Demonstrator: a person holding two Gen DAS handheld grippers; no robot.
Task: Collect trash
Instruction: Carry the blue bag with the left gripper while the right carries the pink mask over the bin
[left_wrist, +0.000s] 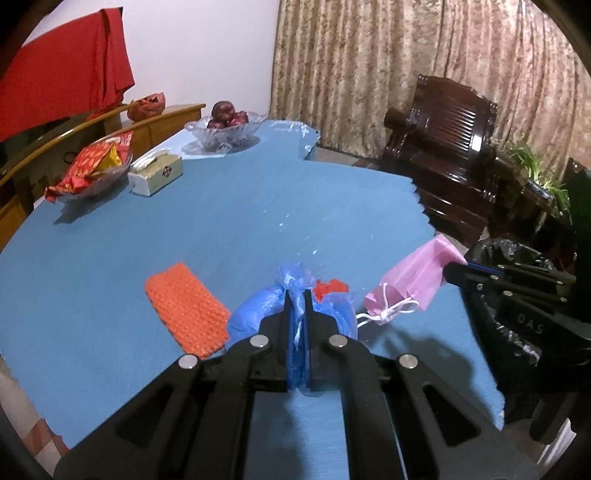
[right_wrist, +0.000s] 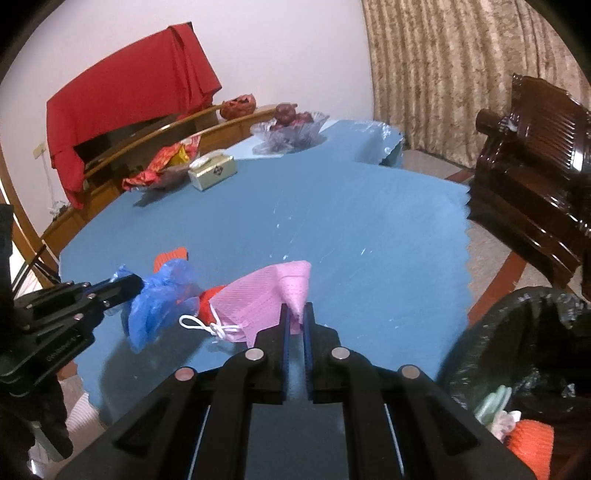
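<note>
Black linkage arms fill the foreground of each wrist view, and both tools are loaded. Between the jaws of the left gripper (left_wrist: 297, 295), a crumpled blue plastic bag (left_wrist: 295, 280) is pinched tight, its bulk billowing to either side of the fingers and ahead of the tips. A scrap of red wrapper (left_wrist: 330, 287) lies just beyond the right-hand jaw, touching the bag. To the left of the jaws, apart from them, an orange knitted rectangular cloth (left_wrist: 186, 308) rests flat on the round blue table (left_wrist: 258, 206).

On the other side, the right gripper (right_wrist: 296, 308) is closed on one corner of a pink pleated face mask (right_wrist: 266, 299). From that grip the mask's long axis runs away to the left of the jaws, toward the blue bag, and it ends in knotted white ear loops (right_wrist: 210, 326) that trail lowest.

Judged from this, both pickups are done and the carry to the bin is in hand. A black-lined trash bin (right_wrist: 517, 332) stands off the table edge, right of the right jaws, with discarded items already inside. The next move calls for swinging the mask rightward, clear of the rim, so the loose loops do not snag on the liner.
</note>
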